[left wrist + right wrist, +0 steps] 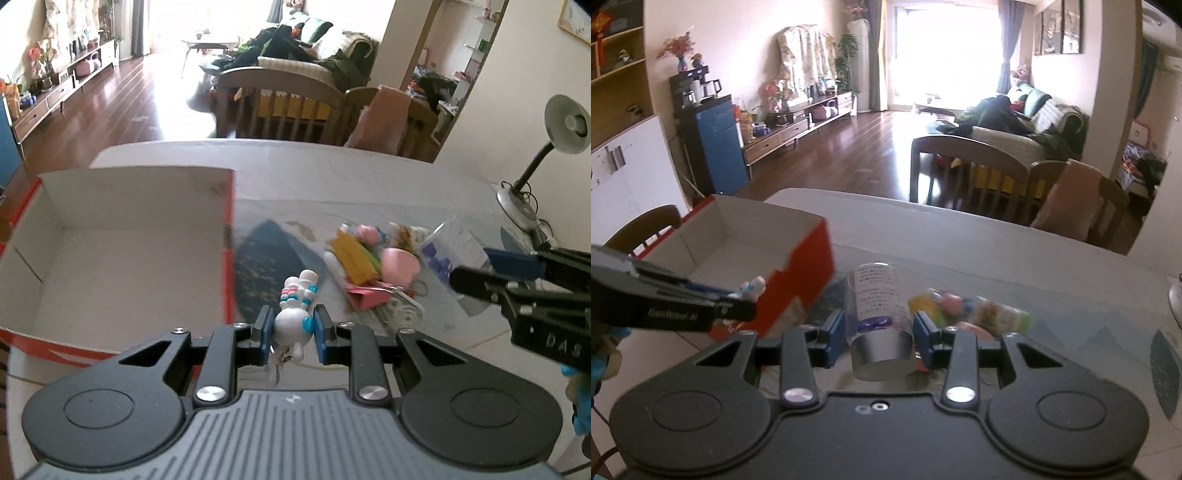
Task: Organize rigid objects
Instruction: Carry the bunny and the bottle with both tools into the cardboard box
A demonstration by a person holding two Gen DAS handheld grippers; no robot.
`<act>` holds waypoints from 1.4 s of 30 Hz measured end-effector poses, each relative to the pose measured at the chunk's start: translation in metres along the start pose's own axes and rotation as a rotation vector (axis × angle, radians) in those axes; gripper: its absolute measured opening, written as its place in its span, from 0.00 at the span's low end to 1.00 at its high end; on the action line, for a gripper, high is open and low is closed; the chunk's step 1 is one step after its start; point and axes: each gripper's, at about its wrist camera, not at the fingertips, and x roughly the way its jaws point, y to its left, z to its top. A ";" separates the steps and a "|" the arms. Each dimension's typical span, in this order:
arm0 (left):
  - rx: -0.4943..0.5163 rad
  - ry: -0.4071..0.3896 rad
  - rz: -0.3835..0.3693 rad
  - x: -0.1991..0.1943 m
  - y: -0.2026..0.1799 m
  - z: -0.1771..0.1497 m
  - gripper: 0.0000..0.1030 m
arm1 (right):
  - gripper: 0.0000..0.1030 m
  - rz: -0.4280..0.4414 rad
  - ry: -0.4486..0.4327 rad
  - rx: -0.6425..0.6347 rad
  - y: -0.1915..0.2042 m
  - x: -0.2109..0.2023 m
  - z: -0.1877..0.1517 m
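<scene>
Left hand-held gripper (292, 334) clamps a white figurine (293, 317), right one (879, 338) a clear jar (879, 314); red box (122, 258) bare inside.

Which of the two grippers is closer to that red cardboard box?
Left. The left gripper, holding a white figurine, is right beside the red box; the right gripper sits further off.

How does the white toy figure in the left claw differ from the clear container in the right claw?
The white toy figure is opaque, with pink and blue stripes; the clear container is see-through, with printed text and a silver cap. The figure is small and rounded; the container is wider and cylindrical. Both are clamped between blue pads, in the left claw and the right claw.
</scene>
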 end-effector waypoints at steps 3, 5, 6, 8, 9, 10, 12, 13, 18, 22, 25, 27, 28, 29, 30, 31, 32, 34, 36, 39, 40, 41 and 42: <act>0.003 -0.012 0.012 -0.009 0.024 0.007 0.22 | 0.39 0.005 -0.005 -0.016 0.022 0.008 0.010; 0.005 -0.017 0.019 -0.013 0.039 0.013 0.22 | 0.39 0.012 -0.008 -0.021 0.038 0.015 0.017; 0.008 -0.021 0.025 -0.016 0.048 0.016 0.22 | 0.39 0.016 -0.010 -0.022 0.045 0.019 0.020; 0.013 -0.028 0.038 -0.020 0.064 0.023 0.22 | 0.39 0.023 -0.009 -0.026 0.060 0.028 0.027; 0.016 -0.032 0.047 -0.022 0.073 0.027 0.22 | 0.39 0.031 -0.006 -0.026 0.068 0.034 0.030; 0.018 -0.034 0.055 -0.023 0.081 0.030 0.22 | 0.39 0.038 -0.004 -0.026 0.074 0.037 0.033; 0.022 -0.038 0.073 -0.025 0.099 0.037 0.22 | 0.39 0.046 -0.004 -0.034 0.090 0.045 0.038; 0.026 -0.037 0.086 -0.025 0.109 0.040 0.22 | 0.39 0.053 -0.003 -0.035 0.096 0.051 0.041; 0.028 -0.012 0.142 -0.015 0.155 0.052 0.22 | 0.39 0.082 0.038 -0.021 0.123 0.088 0.052; 0.050 0.044 0.184 0.007 0.181 0.054 0.22 | 0.39 0.085 0.093 -0.014 0.141 0.123 0.053; 0.075 0.088 0.209 0.026 0.191 0.050 0.22 | 0.39 0.079 0.144 -0.004 0.148 0.146 0.050; 0.092 0.114 0.216 0.039 0.196 0.047 0.22 | 0.39 0.054 0.178 -0.006 0.151 0.163 0.046; 0.101 0.124 0.220 0.043 0.198 0.046 0.22 | 0.39 0.049 0.191 -0.007 0.153 0.168 0.044; 0.111 0.138 0.222 0.048 0.197 0.045 0.22 | 0.39 0.043 0.205 -0.010 0.154 0.173 0.042; 0.119 0.147 0.220 0.054 0.198 0.042 0.22 | 0.39 0.037 0.220 -0.014 0.155 0.178 0.040; 0.129 0.156 0.220 0.058 0.196 0.041 0.22 | 0.39 0.034 0.231 -0.016 0.157 0.182 0.039; 0.141 0.165 0.219 0.063 0.196 0.040 0.22 | 0.39 0.030 0.242 -0.017 0.159 0.186 0.038; 0.167 0.185 0.218 0.071 0.193 0.038 0.22 | 0.39 0.013 0.249 -0.031 0.162 0.190 0.036; 0.187 0.205 0.214 0.079 0.189 0.036 0.22 | 0.39 0.003 0.254 -0.051 0.166 0.192 0.036; 0.205 0.232 0.211 0.086 0.185 0.036 0.22 | 0.39 -0.003 0.259 -0.050 0.168 0.193 0.037; 0.209 0.242 0.207 0.089 0.184 0.036 0.22 | 0.39 -0.007 0.262 -0.056 0.170 0.193 0.037; 0.210 0.251 0.207 0.091 0.184 0.034 0.22 | 0.39 -0.012 0.267 -0.072 0.172 0.193 0.036; 0.213 0.263 0.210 0.094 0.183 0.033 0.22 | 0.39 -0.019 0.272 -0.085 0.174 0.194 0.036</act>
